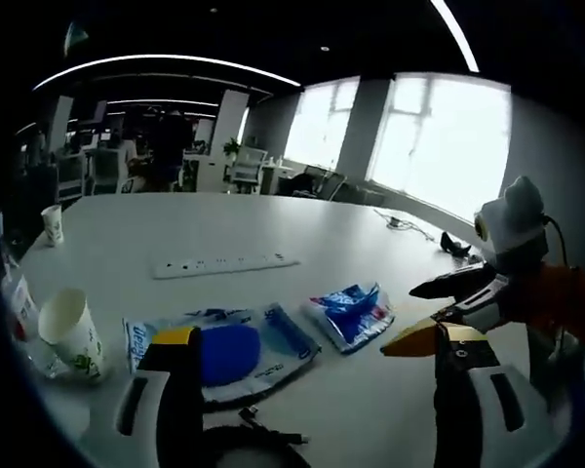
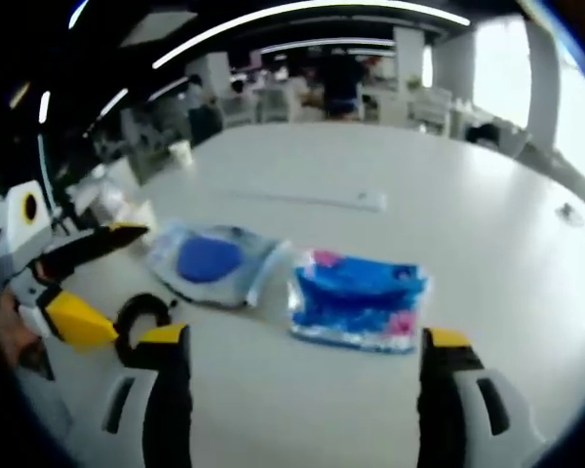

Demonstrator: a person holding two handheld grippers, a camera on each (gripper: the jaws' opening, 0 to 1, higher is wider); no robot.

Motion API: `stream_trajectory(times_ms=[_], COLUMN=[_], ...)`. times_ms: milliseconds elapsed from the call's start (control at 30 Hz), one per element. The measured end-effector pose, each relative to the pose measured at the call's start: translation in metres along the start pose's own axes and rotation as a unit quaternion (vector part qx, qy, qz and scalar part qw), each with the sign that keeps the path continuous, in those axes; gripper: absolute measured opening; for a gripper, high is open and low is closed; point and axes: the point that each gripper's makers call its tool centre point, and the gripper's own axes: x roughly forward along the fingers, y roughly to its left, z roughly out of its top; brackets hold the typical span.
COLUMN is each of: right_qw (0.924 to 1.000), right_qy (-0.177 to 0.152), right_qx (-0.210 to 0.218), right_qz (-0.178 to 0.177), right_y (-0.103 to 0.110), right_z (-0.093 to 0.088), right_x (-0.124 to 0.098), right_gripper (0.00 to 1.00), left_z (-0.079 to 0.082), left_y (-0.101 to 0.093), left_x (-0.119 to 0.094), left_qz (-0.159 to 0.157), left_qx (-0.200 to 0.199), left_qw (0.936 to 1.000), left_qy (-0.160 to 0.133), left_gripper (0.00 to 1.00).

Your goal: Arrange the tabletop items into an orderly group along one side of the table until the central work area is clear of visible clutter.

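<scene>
Blue packet (image 2: 359, 300) lay flat on white table (image 2: 487, 195), just ahead of right gripper (image 2: 302, 366), centred between its wide-spread jaws, untouched. Pouch with blue disc (image 2: 211, 259) lay beside packet, just ahead of left gripper (image 1: 312, 356); that gripper's jaws also stood wide, holding nothing. Paper cup (image 1: 70, 331) stood beyond left gripper's left jaw. Power strip (image 1: 224, 263) lay farther out on table.
</scene>
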Motion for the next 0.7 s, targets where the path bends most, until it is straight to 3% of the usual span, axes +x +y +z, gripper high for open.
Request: stream_trajectory(times_ms=[267, 433, 700], right_qw=[0.9997, 0.999, 0.9957], right_qy=[0.002, 0.004, 0.008], right_qx=[-0.007, -0.012, -0.025], right_qz=[0.025, 0.042, 0.089], right_y=[0.027, 0.047, 0.083], right_z=[-0.006, -0.011, -0.017], right_x=[-0.003, -0.001, 0.003], right_gripper=[0.9, 0.88, 0.82], left_z=[-0.005, -0.009, -0.02], left_y=[0.01, 0.011, 0.012], left_x=[-0.025, -0.037, -0.059], left_qz=[0.003, 0.003, 0.007], left_qx=[0.027, 0.004, 0.003], left_qw=[0.9996, 1.0, 0.9999], left_qy=[0.011, 0.006, 0.014], left_gripper=[1.0, 1.0, 1.0])
